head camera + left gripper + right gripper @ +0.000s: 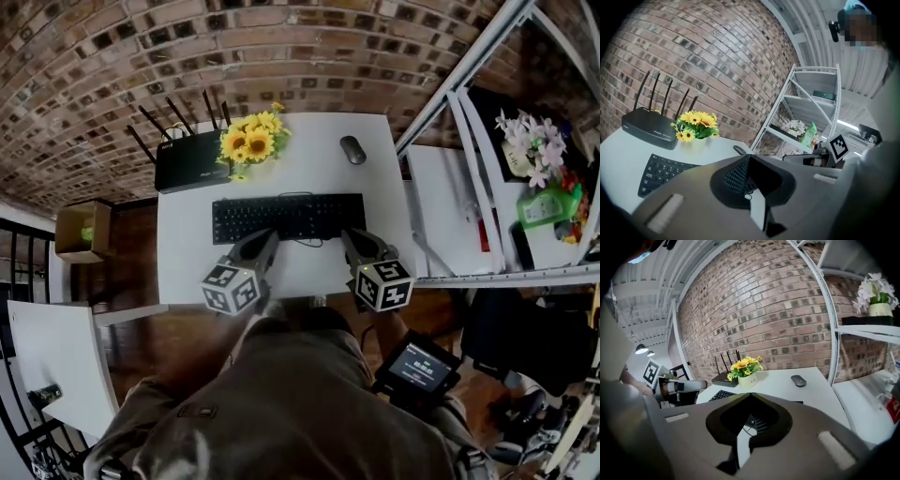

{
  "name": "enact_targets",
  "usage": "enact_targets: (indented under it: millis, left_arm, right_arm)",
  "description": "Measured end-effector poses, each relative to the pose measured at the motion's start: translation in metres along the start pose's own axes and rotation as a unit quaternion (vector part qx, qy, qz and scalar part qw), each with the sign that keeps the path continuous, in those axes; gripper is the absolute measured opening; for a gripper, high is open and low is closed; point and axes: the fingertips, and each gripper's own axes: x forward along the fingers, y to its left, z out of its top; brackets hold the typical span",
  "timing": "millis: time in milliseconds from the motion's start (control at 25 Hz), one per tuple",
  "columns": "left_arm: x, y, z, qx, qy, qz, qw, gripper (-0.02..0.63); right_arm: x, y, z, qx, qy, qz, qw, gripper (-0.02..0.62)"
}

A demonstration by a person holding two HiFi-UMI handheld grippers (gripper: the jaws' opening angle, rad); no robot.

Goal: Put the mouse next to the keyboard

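Your right tool point(352, 236) sits at the near edge of the keyboard point(288, 217), jaws brought together with nothing between them; its own view shows the tips meeting point(751, 395). Your left tool point(266, 236) is the same, closed and empty, at the keyboard's other near corner.

The mouse point(352, 149) lies well apart from the keyboard, toward the far right corner of the white surface point(187, 253), close to the slanted post of the shelf frame point(450, 94).

Several things could go wrong:
- If you arrive with the jaws closed, you are likely to bump the mouse rather than take it. With the edge of the surface near on that side, a shove could send it off.
- Your reach passes over the keyboard, so a low approach could press keys or drag the board out of place.
- The mouse looks low, rounded and smooth. A pinch set too high on its shell may squeeze it out of the jaws.
- The shelf post stands just beside the mouse, so swinging wide to the right risks striking it.
- If you choose the left tool instead, the sunflowers point(253, 139) and the router point(187, 161) sit along that path, and the pot could tip.
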Motion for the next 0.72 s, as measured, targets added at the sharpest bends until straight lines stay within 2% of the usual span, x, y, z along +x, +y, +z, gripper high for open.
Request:
enact_targets:
  millis: [480,720]
  left_arm:
    - [0.068,0.023,0.033,-0.009,-0.005,0.039,0.9992,-0.003]
    - [0.094,0.034,0.041,-0.017,-0.006,0.061,0.998,-0.003]
  right_arm:
    - [0.063,-0.079,0.043,-0.026,0.015,0.008,1.0,0.012]
    - [0.102,-0.126,0.046,-0.043,0.044,0.002,0.998,0.014]
